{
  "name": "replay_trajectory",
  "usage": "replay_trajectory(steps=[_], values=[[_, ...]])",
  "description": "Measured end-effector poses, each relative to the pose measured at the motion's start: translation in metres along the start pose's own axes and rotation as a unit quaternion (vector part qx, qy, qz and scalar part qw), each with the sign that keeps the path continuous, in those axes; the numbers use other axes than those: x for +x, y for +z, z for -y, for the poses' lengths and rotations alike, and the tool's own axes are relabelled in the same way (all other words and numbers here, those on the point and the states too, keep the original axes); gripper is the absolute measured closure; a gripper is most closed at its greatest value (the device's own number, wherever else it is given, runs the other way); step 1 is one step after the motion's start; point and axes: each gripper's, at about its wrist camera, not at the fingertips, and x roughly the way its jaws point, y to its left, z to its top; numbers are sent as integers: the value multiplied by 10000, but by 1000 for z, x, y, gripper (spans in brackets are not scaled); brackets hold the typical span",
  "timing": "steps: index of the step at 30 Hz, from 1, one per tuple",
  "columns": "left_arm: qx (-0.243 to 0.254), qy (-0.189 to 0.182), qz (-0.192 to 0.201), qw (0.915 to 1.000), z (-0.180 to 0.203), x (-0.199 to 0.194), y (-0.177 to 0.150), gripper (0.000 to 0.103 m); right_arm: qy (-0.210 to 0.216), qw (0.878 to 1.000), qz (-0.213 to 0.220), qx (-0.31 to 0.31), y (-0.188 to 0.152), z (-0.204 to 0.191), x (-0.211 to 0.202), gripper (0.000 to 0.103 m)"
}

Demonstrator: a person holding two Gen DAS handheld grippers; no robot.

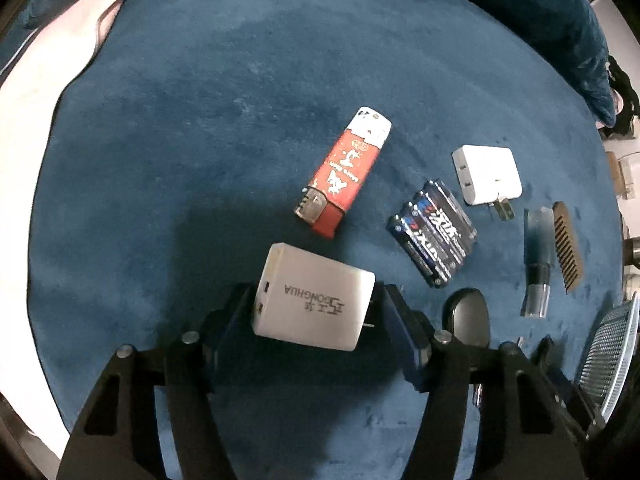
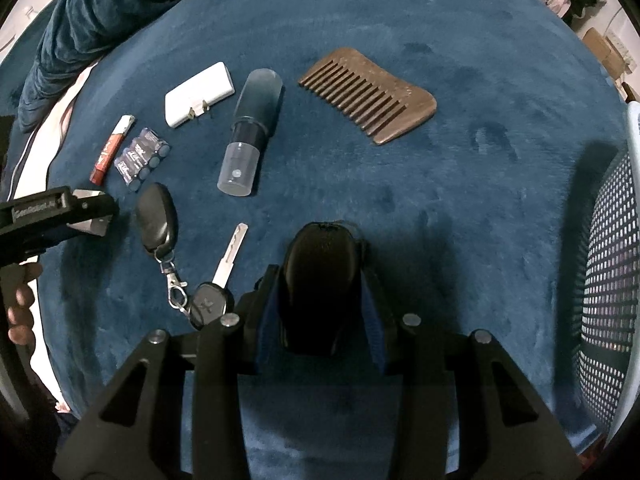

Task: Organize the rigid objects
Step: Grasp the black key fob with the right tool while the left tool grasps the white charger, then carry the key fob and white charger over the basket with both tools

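Beyond comb (image 2: 370,94), bare blue cloth (image 2: 460,32)

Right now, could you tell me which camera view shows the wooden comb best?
The right wrist view: the wooden comb lies flat, whole and large, every tooth visible. The left wrist view shows it only small and foreshortened near the right edge.

Blue velvety cloth (image 1: 200,120), pale pink fabric (image 1: 60,60) at its edge

Surface: deep blue plush cloth (image 1: 208,92) spread flat, faintly mottled.
Far edge: rumpled teal blanket (image 2: 104,4).
Left: pale pink fabric (image 1: 52,64).
Right: white mesh basket (image 2: 608,280).
Light: dim, soft shadows.
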Motion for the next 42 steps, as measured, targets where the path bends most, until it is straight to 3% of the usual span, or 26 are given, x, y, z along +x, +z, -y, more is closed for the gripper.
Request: replay_trajectory(steps=[5, 7, 27, 42], values=[[-34, 52, 114, 9999, -7, -15, -19, 37, 103, 9999, 127, 16, -3, 5, -11, 64], [-23, 67, 179, 9998, -7, -22, -26, 49, 136, 9997, 184, 22, -7, 5, -18, 64], [420, -107, 602, 9972, 19, -105, -119, 49, 333, 9952, 915, 66, -39, 11, -104, 64], [1006, -21, 831, 9914, 68, -133, -147, 49, 302, 9907, 1291, 291, -61, 44, -147, 64]])
